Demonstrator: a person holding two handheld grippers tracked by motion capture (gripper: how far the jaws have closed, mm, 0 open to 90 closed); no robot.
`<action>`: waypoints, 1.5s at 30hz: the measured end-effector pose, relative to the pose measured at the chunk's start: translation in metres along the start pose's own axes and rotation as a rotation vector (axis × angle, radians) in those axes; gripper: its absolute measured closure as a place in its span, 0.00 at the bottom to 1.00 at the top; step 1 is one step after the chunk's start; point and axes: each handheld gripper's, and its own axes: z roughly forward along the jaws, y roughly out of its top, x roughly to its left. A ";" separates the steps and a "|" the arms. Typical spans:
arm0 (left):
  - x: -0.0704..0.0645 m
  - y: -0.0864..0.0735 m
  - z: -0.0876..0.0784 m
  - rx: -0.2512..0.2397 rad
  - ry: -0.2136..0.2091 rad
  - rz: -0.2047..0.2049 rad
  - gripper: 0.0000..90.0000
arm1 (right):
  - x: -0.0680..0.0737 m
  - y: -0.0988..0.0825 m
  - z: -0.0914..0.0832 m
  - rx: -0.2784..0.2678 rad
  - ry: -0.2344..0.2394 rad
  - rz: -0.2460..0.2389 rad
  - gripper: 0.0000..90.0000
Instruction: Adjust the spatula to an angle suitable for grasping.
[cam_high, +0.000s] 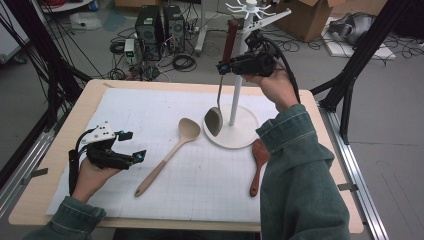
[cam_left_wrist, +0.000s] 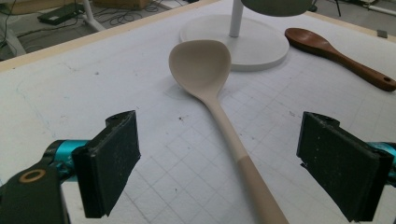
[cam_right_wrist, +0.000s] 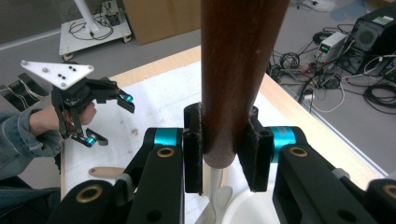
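Left gripper (cam_high: 134, 146) sits at about eight o'clock on the white gridded mat (cam_high: 150, 107), its jaws spread wide with nothing between them; in the left gripper view the two black pads (cam_left_wrist: 114, 156) flank the bare mat and the handle of the beige spoon (cam_high: 170, 152), neither pad touching it. That spoon lies flat near the centre, bowl toward one o'clock, handle toward seven. Just right of it, the metal ladle (cam_high: 216, 112) hangs upright over the round white base (cam_high: 240, 131) of the hanging stand (cam_high: 239, 65), at about one o'clock. Right gripper (cam_high: 223, 67) is clamped on the ladle's dark brown wooden handle (cam_right_wrist: 236, 70), pads pressed to both sides, holding it off the table. A reddish wooden spoon (cam_high: 258, 162) lies at four o'clock, beside the denim sleeve (cam_high: 295, 170).
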 end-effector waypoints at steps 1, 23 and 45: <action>0.000 0.000 0.000 -0.002 -0.002 0.000 0.15 | -0.001 0.002 -0.001 0.002 0.001 0.004 0.82; 0.000 0.000 0.001 -0.006 -0.013 -0.003 0.15 | -0.034 0.012 -0.014 0.019 0.058 0.046 0.82; -0.002 0.002 0.002 -0.002 -0.018 0.004 0.15 | -0.042 -0.003 -0.023 -0.026 0.058 0.069 0.81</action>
